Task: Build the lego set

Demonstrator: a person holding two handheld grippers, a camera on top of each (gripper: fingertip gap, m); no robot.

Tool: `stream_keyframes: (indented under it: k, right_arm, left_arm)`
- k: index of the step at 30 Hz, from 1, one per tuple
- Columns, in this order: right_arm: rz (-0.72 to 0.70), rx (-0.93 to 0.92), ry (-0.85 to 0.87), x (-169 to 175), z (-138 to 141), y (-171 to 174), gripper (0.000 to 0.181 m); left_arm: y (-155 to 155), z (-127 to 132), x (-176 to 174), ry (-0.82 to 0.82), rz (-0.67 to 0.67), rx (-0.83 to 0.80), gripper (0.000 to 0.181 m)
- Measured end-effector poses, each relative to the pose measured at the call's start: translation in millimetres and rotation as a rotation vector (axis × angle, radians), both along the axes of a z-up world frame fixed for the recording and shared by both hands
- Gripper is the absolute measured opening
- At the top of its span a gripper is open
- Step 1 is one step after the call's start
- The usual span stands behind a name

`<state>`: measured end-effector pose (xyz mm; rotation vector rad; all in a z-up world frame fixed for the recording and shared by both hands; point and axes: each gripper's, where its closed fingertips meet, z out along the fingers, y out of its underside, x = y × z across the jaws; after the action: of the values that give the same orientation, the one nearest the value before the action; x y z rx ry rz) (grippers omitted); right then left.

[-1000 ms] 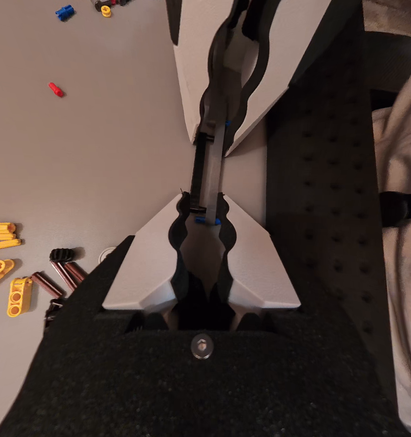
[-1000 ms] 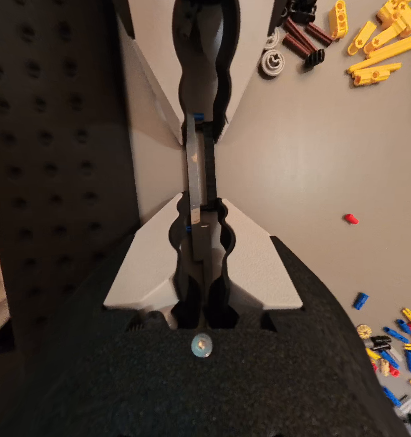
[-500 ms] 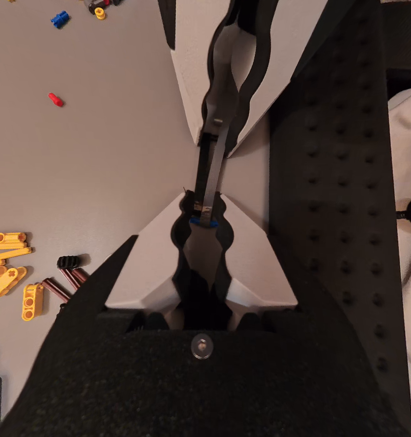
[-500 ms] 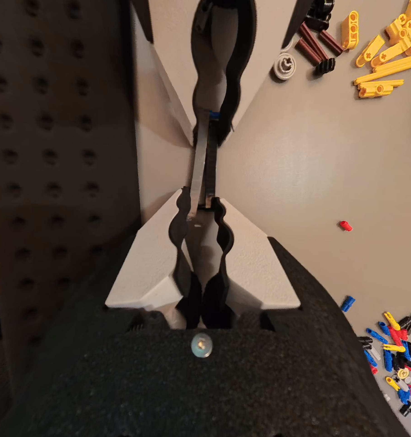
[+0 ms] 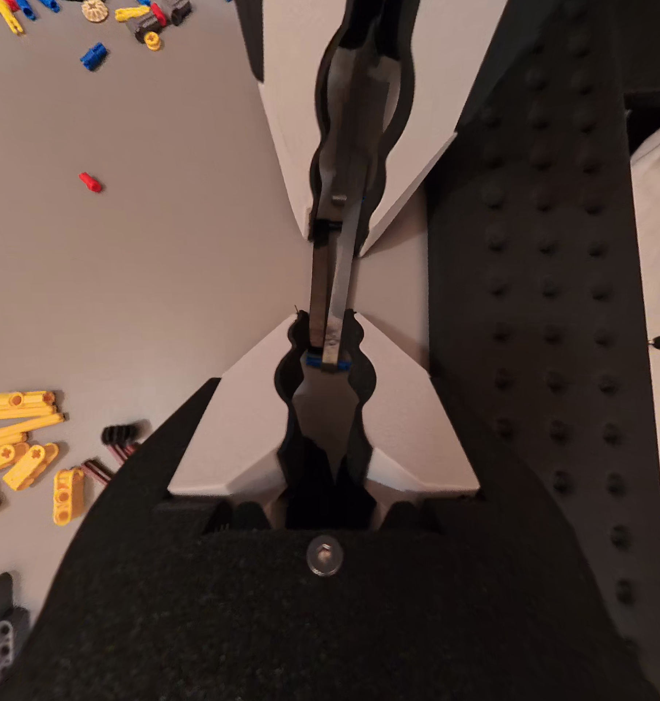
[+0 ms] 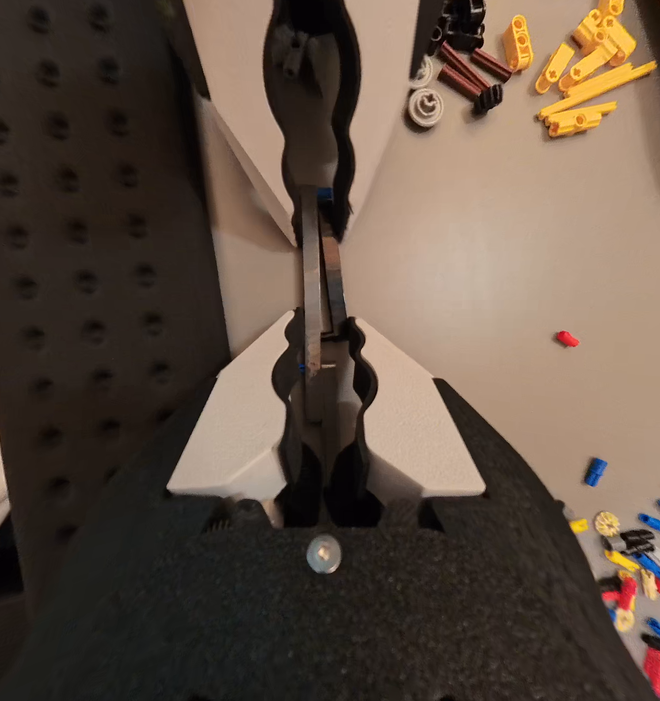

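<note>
Left wrist view: my left gripper (image 5: 326, 341) pinches the near end of the paired grey and black beams (image 5: 330, 288); right gripper (image 5: 339, 227) clamps the far end above the table (image 5: 169, 265). Right wrist view: right gripper (image 6: 322, 341) pinches the beams (image 6: 319, 280); yellow pieces (image 6: 586, 87) lie far right.

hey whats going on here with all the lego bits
A person is building a lego set with two handheld tools. The left tool and the right tool face each other tip to tip, each shut on one end of a pair of long beams, one black, one grey, lying side by side with blue pins at the end. Loose yellow beams and a red pin lie on the table.
</note>
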<state>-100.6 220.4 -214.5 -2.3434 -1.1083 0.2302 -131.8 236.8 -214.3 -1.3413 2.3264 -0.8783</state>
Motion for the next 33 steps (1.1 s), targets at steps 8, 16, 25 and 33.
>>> stream_keyframes:
  k: [8, 16, 25, 33]
  right_arm:
    - [0.04, 0.007, 0.058, -5.5, 0.5, -2.6, 0.027]
    - [0.072, 0.025, 0.06, -7.3, 0.1, -6.9, 0.022]
    - [-0.006, 0.005, 0.044, -1.4, 0.0, -14.8, 0.023]
    - [0.015, 0.027, 0.017, -0.5, -0.7, -15.9, 0.022]
  left_arm:
    - [-11.1, -0.3, 16.2, 0.004, -0.058, 0.01, 0.02]
    - [-22.0, -0.8, 18.4, -0.043, -0.076, 0.014, 0.018]
    - [-23.6, -0.8, 16.6, -0.043, -0.058, -0.021, 0.019]
    - [-24.7, -1.0, 16.3, -0.05, -0.077, -0.012, 0.018]
